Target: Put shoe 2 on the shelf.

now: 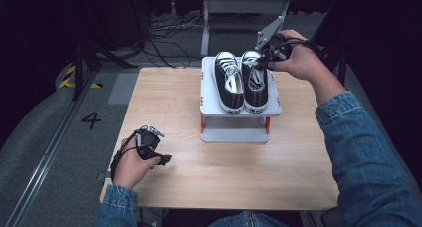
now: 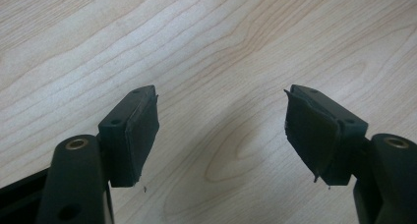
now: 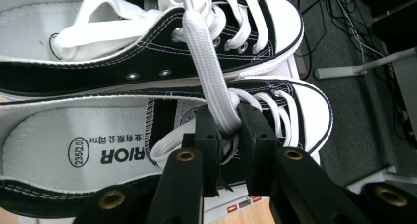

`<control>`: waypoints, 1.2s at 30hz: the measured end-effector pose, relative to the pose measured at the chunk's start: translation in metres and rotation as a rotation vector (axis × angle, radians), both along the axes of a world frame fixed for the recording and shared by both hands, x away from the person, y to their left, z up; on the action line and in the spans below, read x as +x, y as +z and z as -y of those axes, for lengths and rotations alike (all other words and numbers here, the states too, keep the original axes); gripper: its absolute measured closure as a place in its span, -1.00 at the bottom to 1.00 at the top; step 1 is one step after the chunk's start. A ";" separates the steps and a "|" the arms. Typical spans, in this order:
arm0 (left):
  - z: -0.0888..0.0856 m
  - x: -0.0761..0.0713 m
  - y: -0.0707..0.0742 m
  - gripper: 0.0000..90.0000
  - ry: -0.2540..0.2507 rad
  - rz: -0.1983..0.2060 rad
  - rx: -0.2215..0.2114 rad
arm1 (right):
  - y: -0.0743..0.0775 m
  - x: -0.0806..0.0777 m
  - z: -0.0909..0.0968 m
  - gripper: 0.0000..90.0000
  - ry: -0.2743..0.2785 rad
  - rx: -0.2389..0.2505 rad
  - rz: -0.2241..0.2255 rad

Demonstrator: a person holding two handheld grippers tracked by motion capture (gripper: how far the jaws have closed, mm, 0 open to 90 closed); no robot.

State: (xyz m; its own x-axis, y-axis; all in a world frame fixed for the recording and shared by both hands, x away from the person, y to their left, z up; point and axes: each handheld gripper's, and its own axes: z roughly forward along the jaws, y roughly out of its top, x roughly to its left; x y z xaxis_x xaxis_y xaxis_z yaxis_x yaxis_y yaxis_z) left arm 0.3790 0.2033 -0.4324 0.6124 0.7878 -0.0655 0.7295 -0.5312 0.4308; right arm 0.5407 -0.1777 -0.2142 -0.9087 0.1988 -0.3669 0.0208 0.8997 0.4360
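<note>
At the centre of the high view a pair of black-and-white sneakers sits side by side on the top tier of a small grey shoe rack (image 1: 209, 110), which stands on the far half of the wooden bench (image 1: 249, 172); the left sneaker (image 1: 228, 82) and the right sneaker (image 1: 255, 82) both point their white toe caps toward the top of the frame, and they lie touching or just beside one another. The right tongs (image 1: 264, 57) come in at the upper right of that frame, held by the right hand (image 1: 296, 57) in a denim sleeve (image 1: 363, 157), and reach the toe end of the right sneaker; in the right gripper view these tongs (image 3: 230, 130) are clenched on a flat white shoelace (image 3: 206, 67) — the lace rises taut from between the jaws toward the top of the frame, crossing over the other sneaker. The insole of the nearer sneaker (image 3: 74, 150) carries a printed size mark at lower left. The left tongs (image 1: 161, 160) rest low at the lower left of the high view, well apart from the rack, gripped by the left hand (image 1: 130, 165); in the left gripper view the left tongs (image 2: 221, 130) are released, jaws spread wide over bare wood grain — nothing between them.
</note>
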 end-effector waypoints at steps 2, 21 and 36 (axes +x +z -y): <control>0.001 0.001 0.000 -0.35 -0.003 0.003 -0.002 | -0.001 0.000 0.003 0.76 -0.010 0.013 -0.023; 0.000 0.013 0.007 -0.35 -0.003 0.018 -0.014 | 0.015 -0.062 0.083 0.05 -0.285 0.290 -0.027; -0.007 0.017 0.011 -0.35 0.011 0.034 -0.023 | -0.019 -0.108 0.167 -0.07 -0.469 0.360 -0.006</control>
State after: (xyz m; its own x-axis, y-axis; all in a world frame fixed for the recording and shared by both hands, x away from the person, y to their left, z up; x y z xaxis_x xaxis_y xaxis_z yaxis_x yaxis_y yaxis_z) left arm 0.3965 0.2107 -0.4214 0.6055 0.7934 -0.0626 0.7202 -0.5128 0.4673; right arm 0.4328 -0.3450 -0.2333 -0.6954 0.6909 -0.1974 0.3838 0.5894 0.7108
